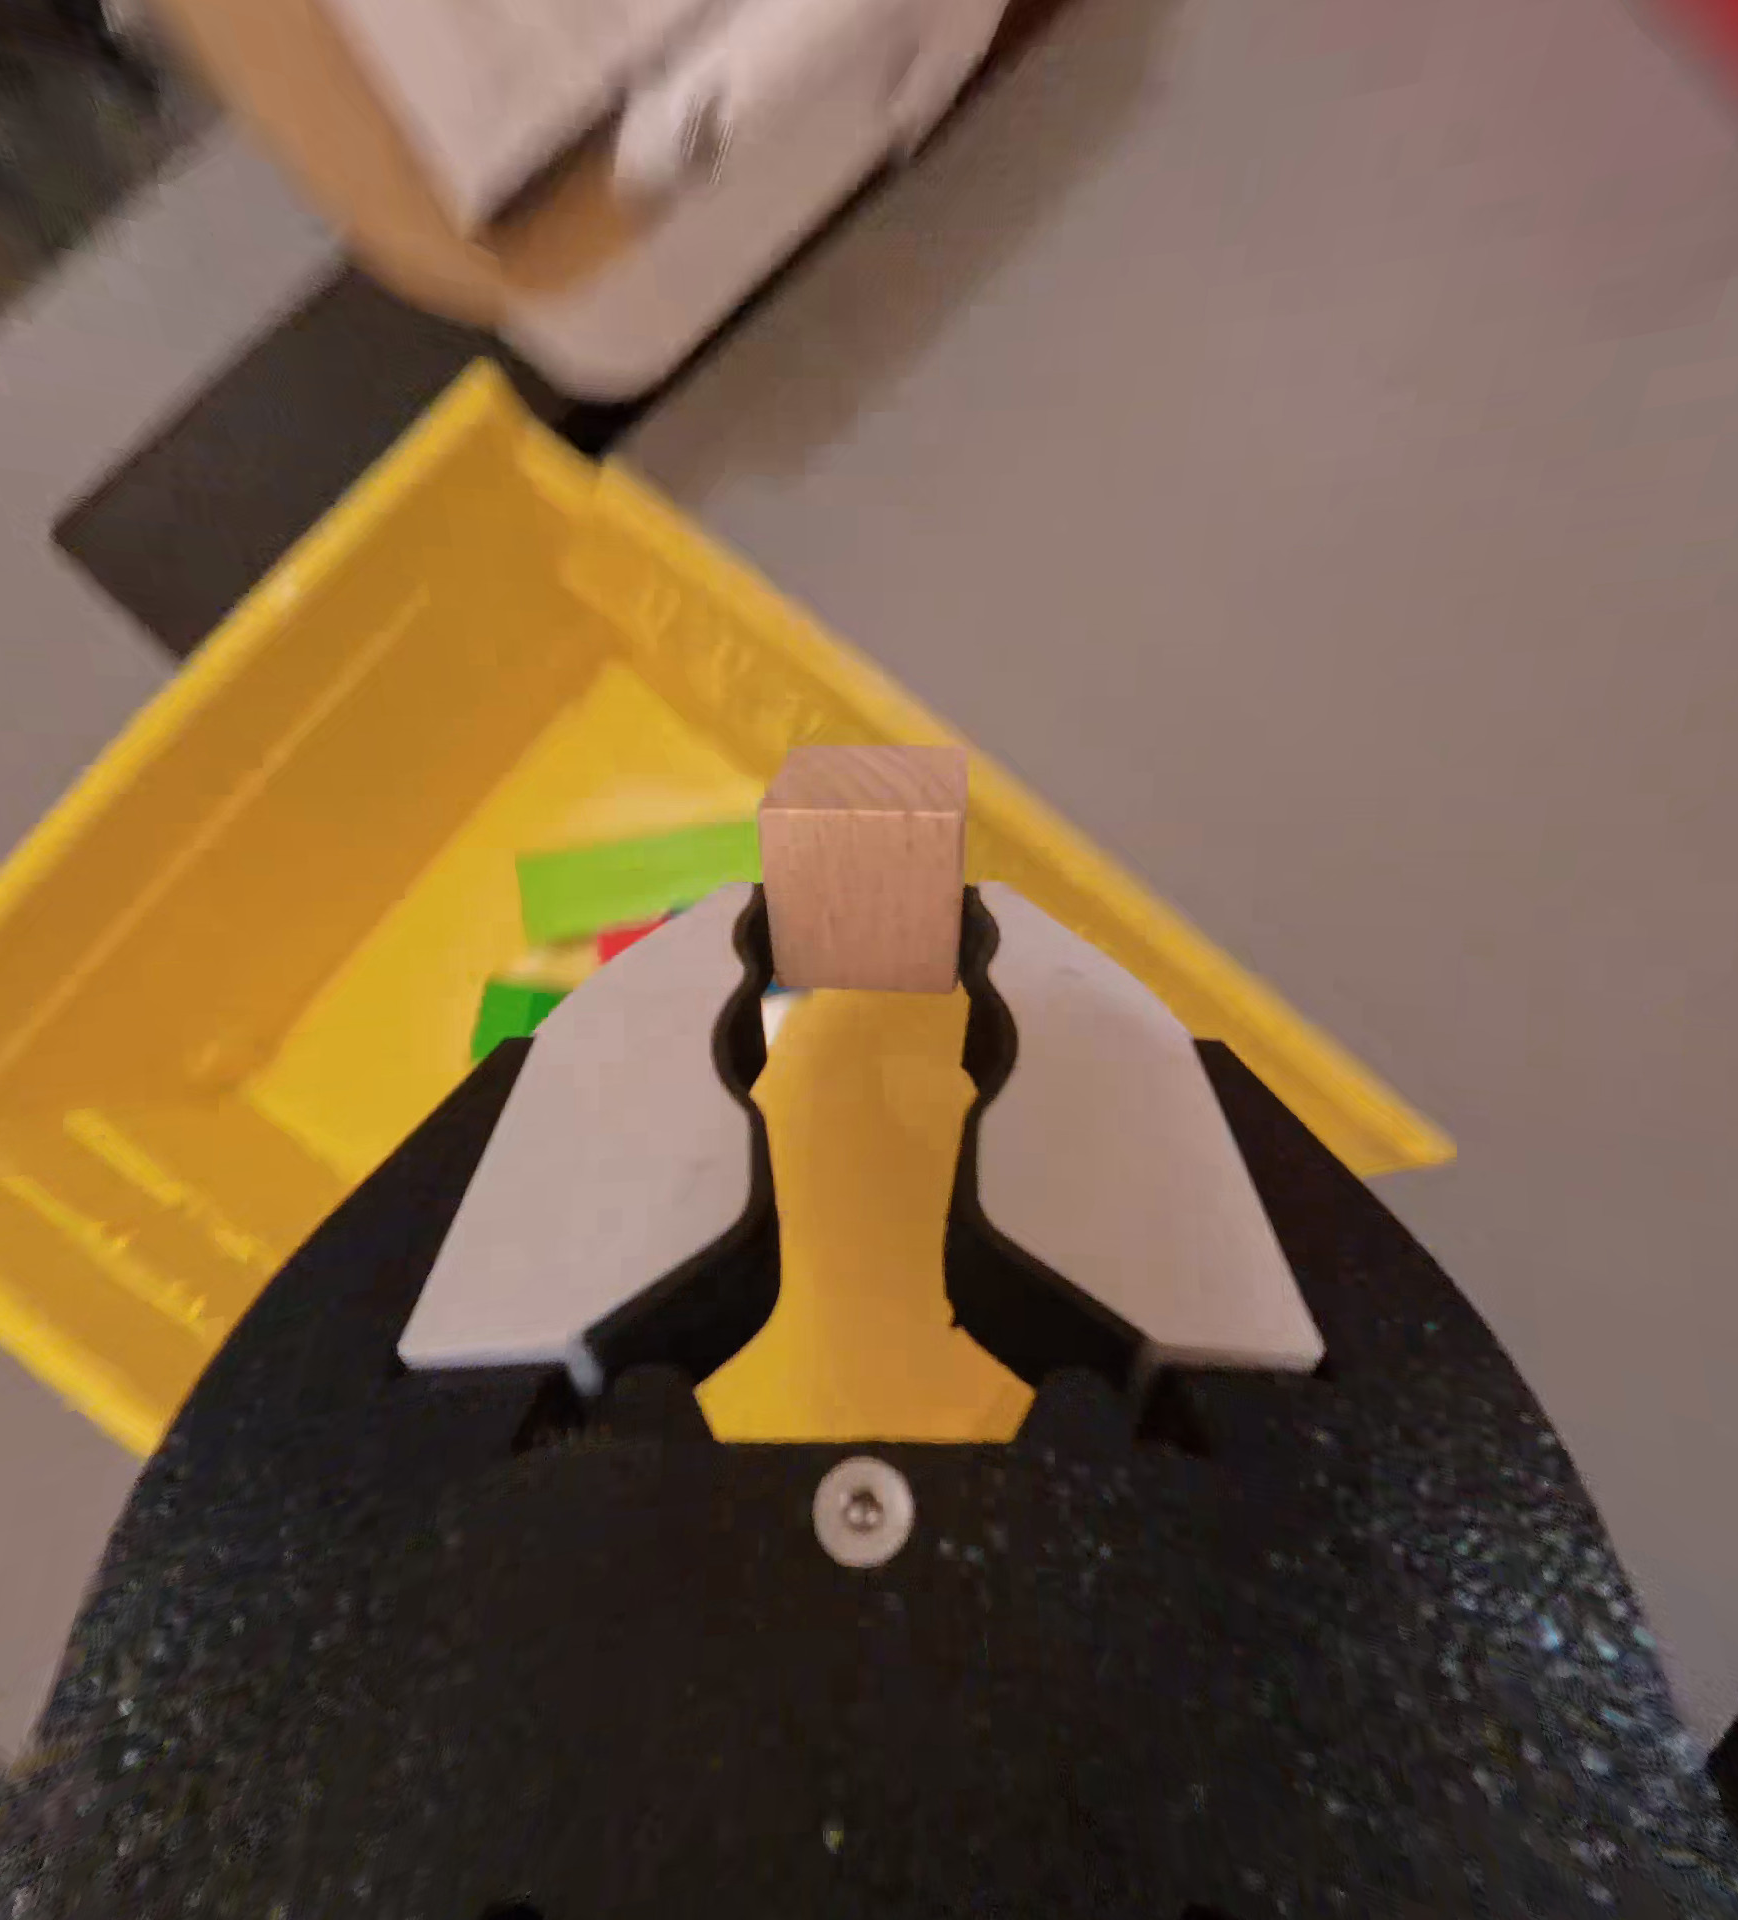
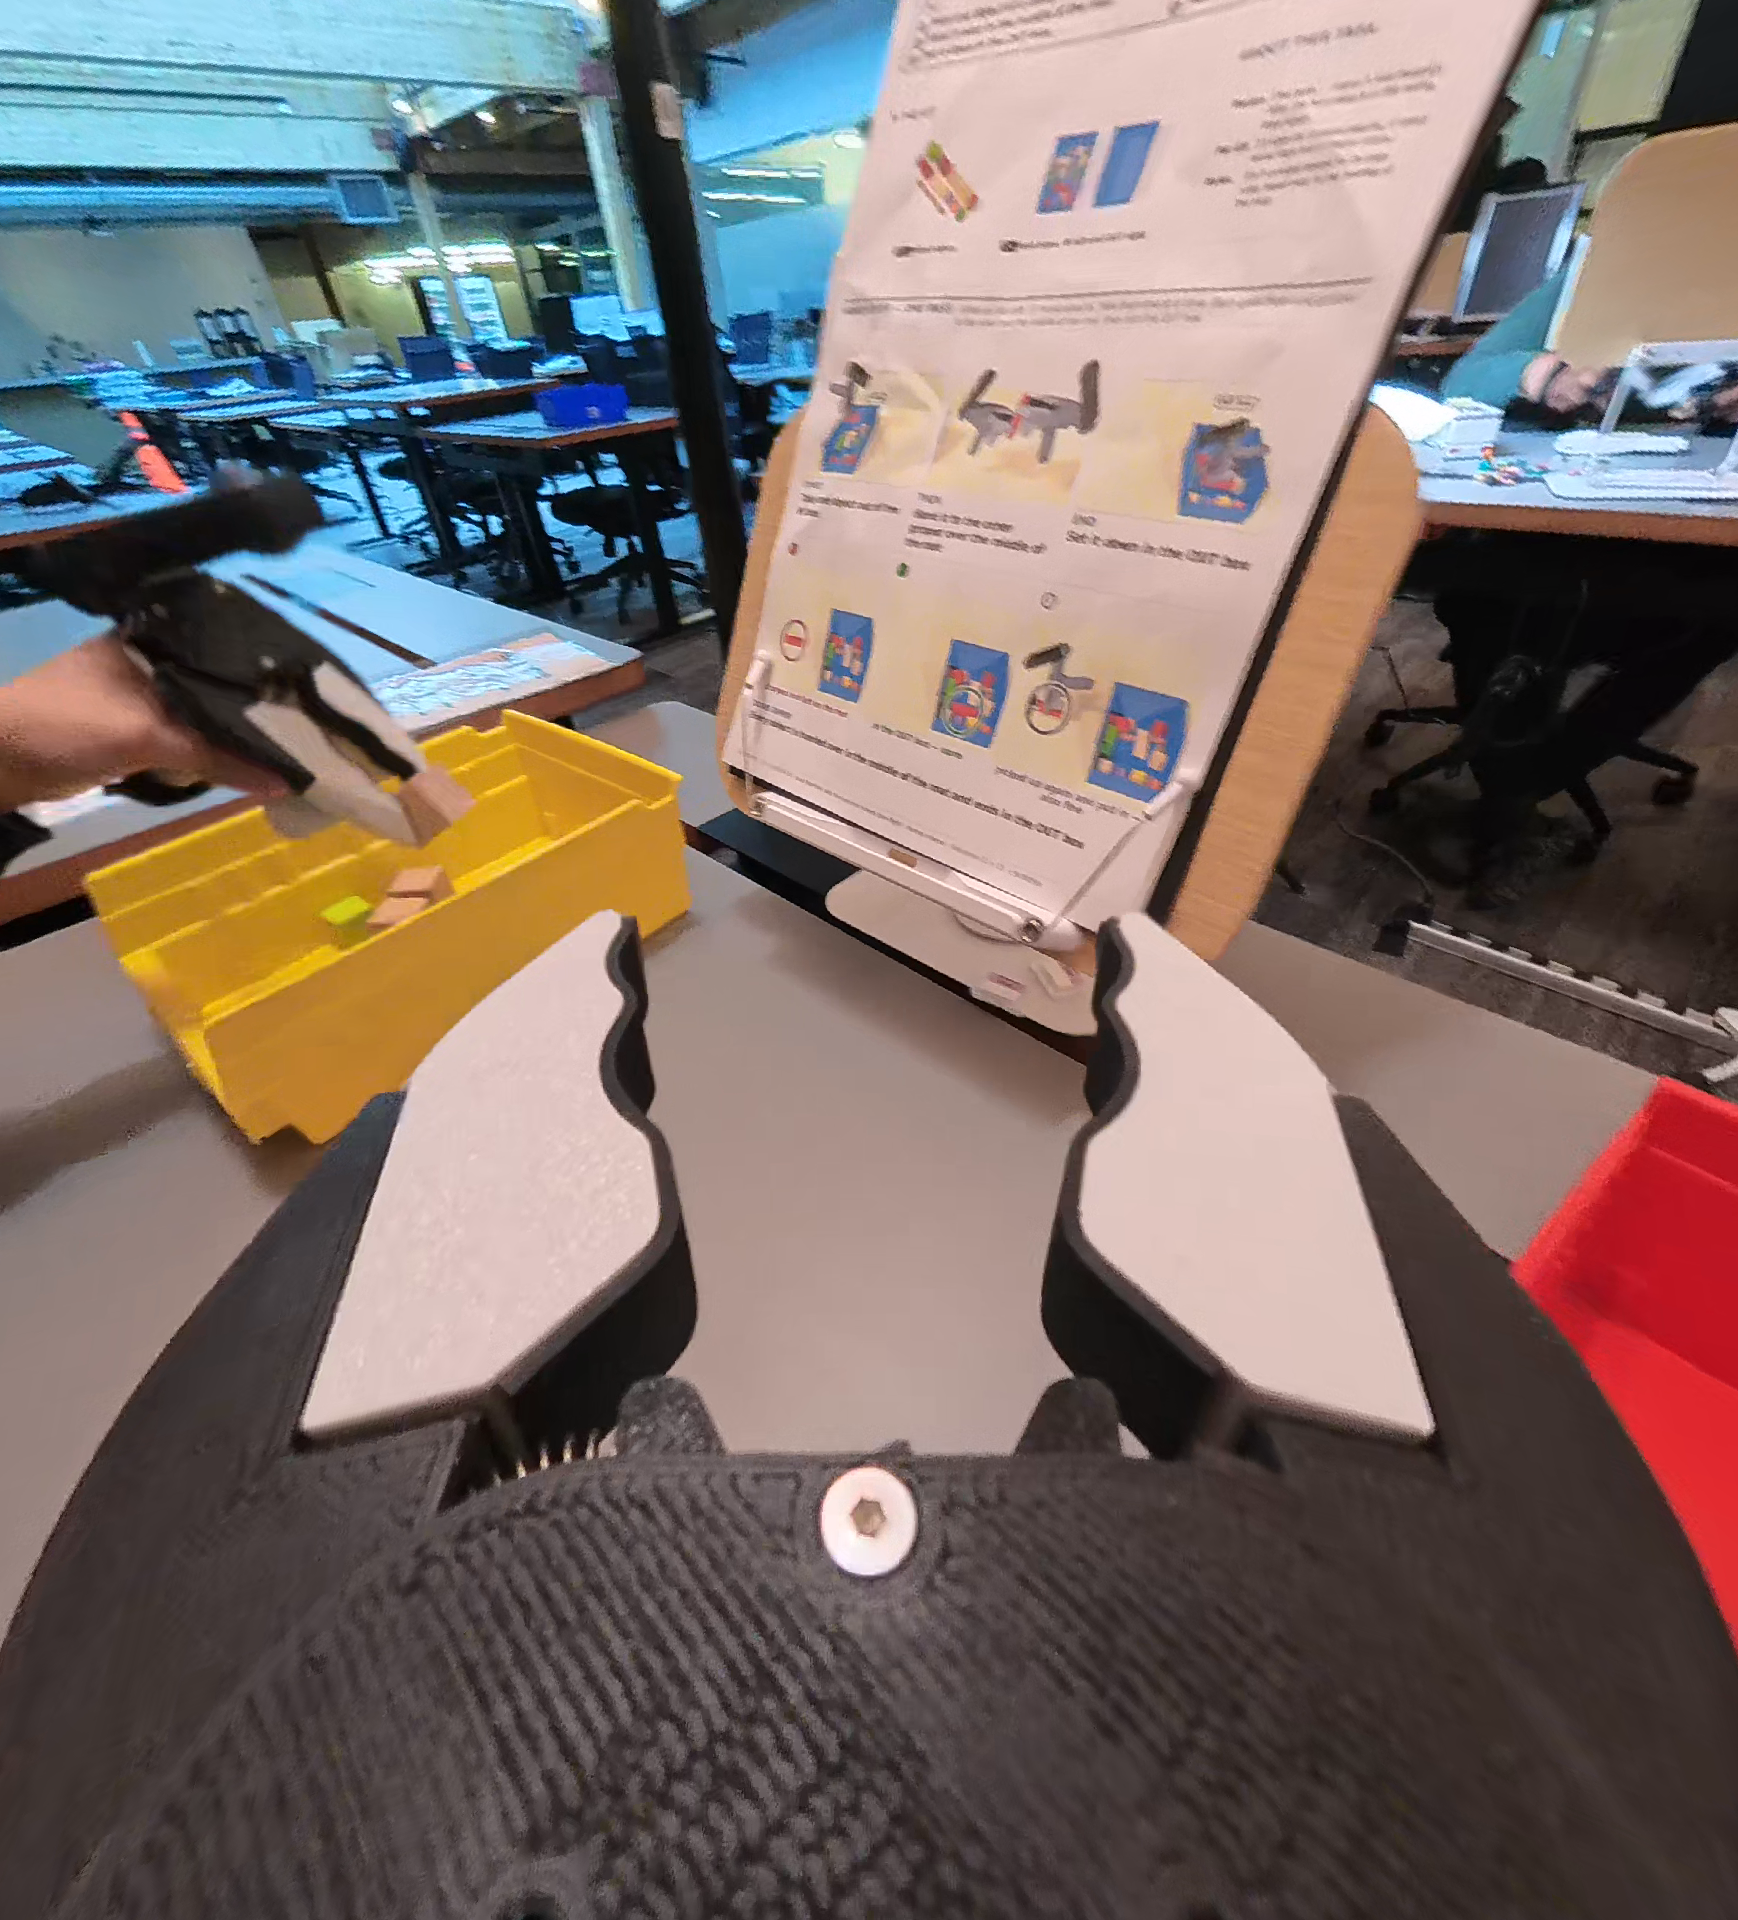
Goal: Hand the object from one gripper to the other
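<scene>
My left gripper is shut on a plain wooden cube, both pads pressed on its sides, and holds it above the yellow bin. The right wrist view shows that gripper at the far left with the cube at its tips over the bin. My right gripper is open and empty above the grey table, to the right of the bin.
The yellow bin holds green, red and wooden blocks. A red bin sits at the right. An instruction sheet on a stand rises behind the table. A person's hand holds the left gripper.
</scene>
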Tool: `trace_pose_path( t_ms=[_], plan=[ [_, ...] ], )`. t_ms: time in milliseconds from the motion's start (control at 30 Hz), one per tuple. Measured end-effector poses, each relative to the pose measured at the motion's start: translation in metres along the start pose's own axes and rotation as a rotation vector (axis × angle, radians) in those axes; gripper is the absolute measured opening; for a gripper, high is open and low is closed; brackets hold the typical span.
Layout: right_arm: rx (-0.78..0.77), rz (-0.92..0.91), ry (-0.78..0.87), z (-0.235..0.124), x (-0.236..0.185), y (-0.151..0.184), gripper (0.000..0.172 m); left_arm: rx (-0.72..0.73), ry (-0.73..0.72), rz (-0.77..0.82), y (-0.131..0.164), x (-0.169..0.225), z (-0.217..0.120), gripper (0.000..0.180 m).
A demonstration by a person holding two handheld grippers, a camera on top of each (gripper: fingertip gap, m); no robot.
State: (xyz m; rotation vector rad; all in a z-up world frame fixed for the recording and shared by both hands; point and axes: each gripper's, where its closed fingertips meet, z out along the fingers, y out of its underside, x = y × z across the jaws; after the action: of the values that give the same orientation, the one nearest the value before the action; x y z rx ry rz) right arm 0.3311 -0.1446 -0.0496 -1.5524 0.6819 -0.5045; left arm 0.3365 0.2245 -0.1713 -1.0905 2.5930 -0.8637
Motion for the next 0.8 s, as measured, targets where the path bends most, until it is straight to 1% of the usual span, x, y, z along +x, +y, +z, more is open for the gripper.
trace_pose_path(
  t_ms=[33, 100, 200, 300, 367, 433, 533, 667, 800],
  plan=[
    [0.008, -0.007, -0.036, 0.002, -0.008, -0.002, 0.084, 0.096, 0.042, 0.001, -0.02, 0.017, -0.011, 0.034],
    [0.031, -0.028, -0.137, 0.007, -0.029, -0.008, 0.083, 0.259, 0.119, 0.053, -0.054, 0.053, -0.029, 0.034],
    [0.062, -0.052, -0.298, 0.013, -0.067, -0.015, 0.086, 0.425, 0.217, 0.171, -0.089, 0.11, -0.044, 0.034],
    [0.1, -0.064, -0.434, 0.017, -0.104, -0.025, 0.09, 0.554, 0.335, 0.289, -0.112, 0.165, -0.052, 0.034],
    [0.112, -0.073, -0.513, 0.019, -0.126, -0.028, 0.089, 0.619, 0.413, 0.353, -0.122, 0.196, -0.053, 0.034],
    [0.095, -0.081, -0.575, 0.021, -0.143, -0.026, 0.085, 0.656, 0.456, 0.409, -0.127, 0.218, -0.052, 0.034],
    [0.068, -0.109, -0.654, 0.022, -0.161, -0.02, 0.073, 0.695, 0.478, 0.46, -0.134, 0.238, -0.048, 0.034],
    [0.087, -0.125, -0.672, 0.025, -0.168, -0.021, 0.057, 0.762, 0.46, 0.514, -0.14, 0.249, -0.045, 0.034],
    [0.094, -0.126, -0.678, 0.028, -0.17, -0.021, 0.051, 0.763, 0.463, 0.505, -0.142, 0.25, -0.041, 0.034]
  ],
)
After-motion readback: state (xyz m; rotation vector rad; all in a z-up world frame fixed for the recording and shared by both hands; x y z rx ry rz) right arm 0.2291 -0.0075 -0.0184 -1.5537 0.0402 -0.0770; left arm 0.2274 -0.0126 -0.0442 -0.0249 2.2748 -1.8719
